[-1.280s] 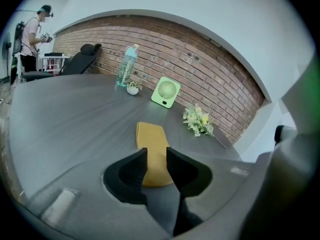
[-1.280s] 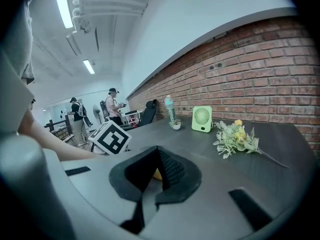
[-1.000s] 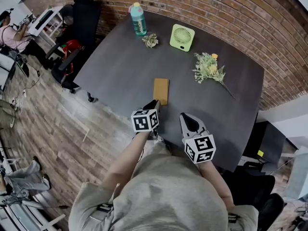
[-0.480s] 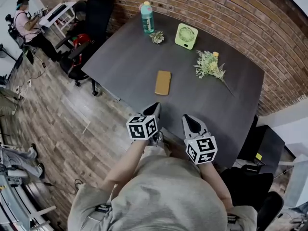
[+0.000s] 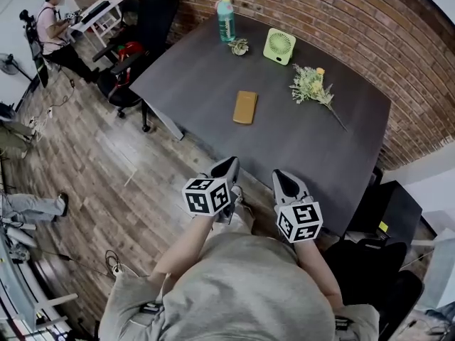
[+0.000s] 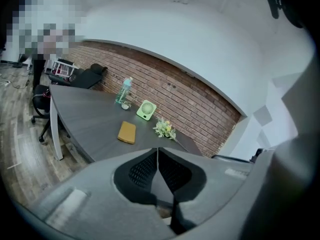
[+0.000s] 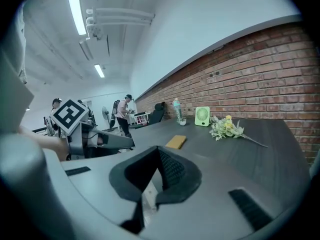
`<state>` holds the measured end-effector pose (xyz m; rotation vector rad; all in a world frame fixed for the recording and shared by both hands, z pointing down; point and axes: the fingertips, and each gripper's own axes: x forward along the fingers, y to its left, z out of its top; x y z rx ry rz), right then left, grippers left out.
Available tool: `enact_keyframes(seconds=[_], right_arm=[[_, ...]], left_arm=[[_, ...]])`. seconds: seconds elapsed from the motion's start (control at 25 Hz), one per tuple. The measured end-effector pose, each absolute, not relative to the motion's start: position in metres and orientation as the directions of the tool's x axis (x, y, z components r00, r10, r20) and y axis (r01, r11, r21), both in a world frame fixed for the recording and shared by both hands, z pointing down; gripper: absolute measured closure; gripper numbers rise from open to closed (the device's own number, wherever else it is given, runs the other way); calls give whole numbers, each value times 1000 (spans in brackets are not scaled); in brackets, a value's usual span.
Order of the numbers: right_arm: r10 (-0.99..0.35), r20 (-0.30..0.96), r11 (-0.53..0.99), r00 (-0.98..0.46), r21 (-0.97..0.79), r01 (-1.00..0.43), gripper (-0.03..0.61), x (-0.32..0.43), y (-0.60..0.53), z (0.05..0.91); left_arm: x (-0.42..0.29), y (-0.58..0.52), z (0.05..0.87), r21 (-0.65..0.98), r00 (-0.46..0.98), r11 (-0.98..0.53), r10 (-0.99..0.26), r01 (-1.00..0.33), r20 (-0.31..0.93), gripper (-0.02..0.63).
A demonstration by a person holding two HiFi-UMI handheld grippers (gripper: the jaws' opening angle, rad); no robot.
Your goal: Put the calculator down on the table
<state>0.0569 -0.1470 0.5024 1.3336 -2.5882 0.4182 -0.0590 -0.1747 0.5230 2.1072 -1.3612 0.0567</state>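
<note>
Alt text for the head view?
A tan calculator lies flat on a dark table, with a bottle, green fan and flower sprig behind it near the brick wall. Nearer the camera, the left gripper, jaws just closed on nothing, and the right gripper, also shut, point at the table's near edge.

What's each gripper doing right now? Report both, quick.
Left gripper: tongs have just closed shut, holding nothing.
Right gripper: tongs shut, holding nothing.
</note>
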Motion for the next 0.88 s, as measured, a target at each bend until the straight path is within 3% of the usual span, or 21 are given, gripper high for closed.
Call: enact_keyframes(seconds=[0.88], right_arm=[[-764,291,557,-576,-153,-816,577,72,-54,516]], left_arm=[[-34,-59,519,463,506,-340,-808,-819,301,592]])
